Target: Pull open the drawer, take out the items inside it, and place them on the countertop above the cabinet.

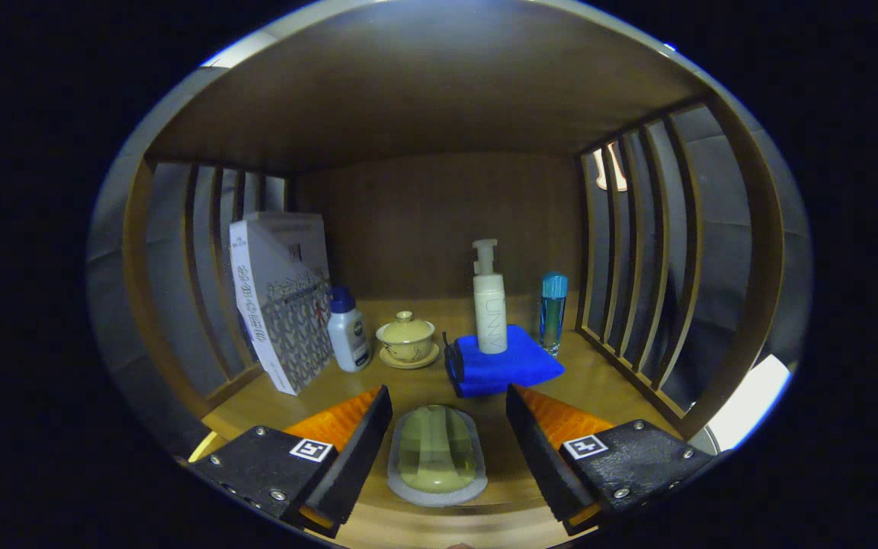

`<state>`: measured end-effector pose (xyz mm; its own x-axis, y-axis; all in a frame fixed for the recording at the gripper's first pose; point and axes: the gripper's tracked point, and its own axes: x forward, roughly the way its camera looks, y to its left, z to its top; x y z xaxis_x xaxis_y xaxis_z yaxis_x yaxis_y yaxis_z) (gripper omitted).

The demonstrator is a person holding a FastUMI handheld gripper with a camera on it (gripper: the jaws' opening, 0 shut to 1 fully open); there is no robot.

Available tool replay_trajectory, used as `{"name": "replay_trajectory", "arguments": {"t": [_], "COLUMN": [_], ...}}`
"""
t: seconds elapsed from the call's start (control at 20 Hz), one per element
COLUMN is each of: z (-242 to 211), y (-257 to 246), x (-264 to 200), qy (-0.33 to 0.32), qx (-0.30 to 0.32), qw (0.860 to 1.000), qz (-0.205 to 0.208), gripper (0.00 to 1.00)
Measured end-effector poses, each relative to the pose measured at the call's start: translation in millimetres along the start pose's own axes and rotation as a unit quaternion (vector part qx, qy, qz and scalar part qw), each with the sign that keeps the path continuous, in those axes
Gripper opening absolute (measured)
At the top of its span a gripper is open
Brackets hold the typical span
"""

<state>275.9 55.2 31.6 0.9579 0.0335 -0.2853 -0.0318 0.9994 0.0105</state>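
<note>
My gripper (448, 393) is open over the wooden countertop (607, 381) of the cabinet. A clear oval case (437, 456) with a yellow-green inside and a pale rim lies flat on the wood between my two fingers (347, 450). The left finger's pad stands right at the case's edge, while a narrow gap shows on the right side. Neither pad presses on it.
Beyond the fingers stand a leaning book (283, 305), a white bottle with a blue cap (347, 332), a yellow lidded cup on a saucer (407, 339), a folded blue cloth (504, 364) bearing a white pump bottle (489, 305), and a slim blue bottle (552, 313). Slatted wooden sides (637, 259) and a back panel enclose the shelf.
</note>
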Motion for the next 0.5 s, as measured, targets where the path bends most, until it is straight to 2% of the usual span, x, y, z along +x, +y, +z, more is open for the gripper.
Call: {"name": "replay_trajectory", "arguments": {"t": [0.5], "z": [17], "y": [6], "x": [-90], "qy": [-0.074], "qx": [0.015], "qw": [0.997], "qz": [0.025], "gripper": [0.93]}}
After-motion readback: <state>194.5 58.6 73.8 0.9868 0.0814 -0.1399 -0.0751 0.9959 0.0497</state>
